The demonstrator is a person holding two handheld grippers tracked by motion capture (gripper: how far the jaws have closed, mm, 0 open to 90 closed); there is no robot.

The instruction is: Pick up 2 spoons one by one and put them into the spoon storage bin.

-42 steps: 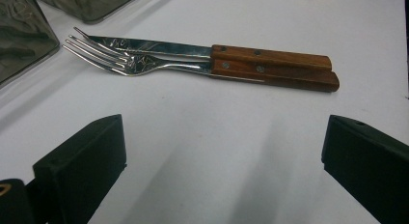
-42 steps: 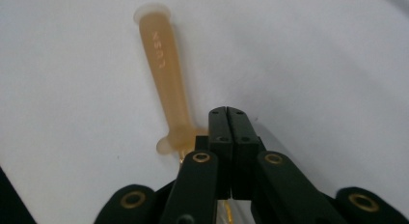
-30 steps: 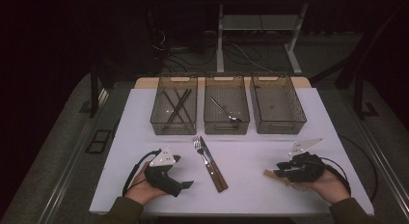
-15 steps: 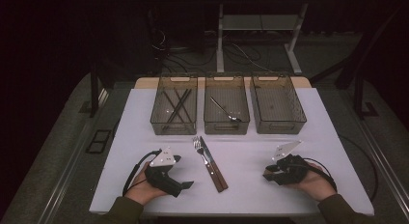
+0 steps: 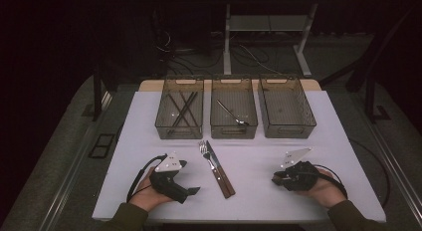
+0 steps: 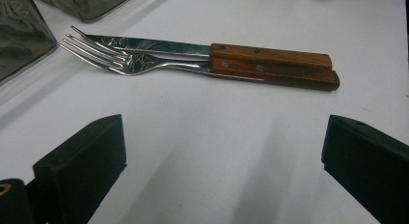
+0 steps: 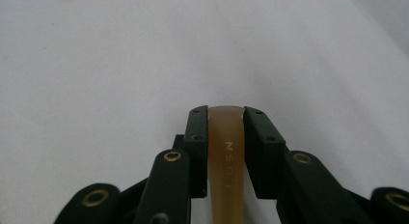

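1. Landmark: the fork (image 5: 211, 161) lies on the white table (image 5: 259, 201), its tines toward the trays.
2. The knife (image 5: 219, 167) lies touching the fork's side, wooden handles together, as the left gripper view (image 6: 270, 57) confirms.
3. Left gripper (image 5: 191, 191): rests on the table just left of the fork's handle, jaws spread wide, nothing between them.
4. Right gripper (image 5: 275, 179): well right of the fork, low over the table. Its jaws have just been closing and now clamp a translucent amber strip (image 7: 226, 151) with embossed lettering.
5. Three trays stand beyond the fork; the middle tray (image 5: 234, 129) holds a spoon (image 5: 231, 113).
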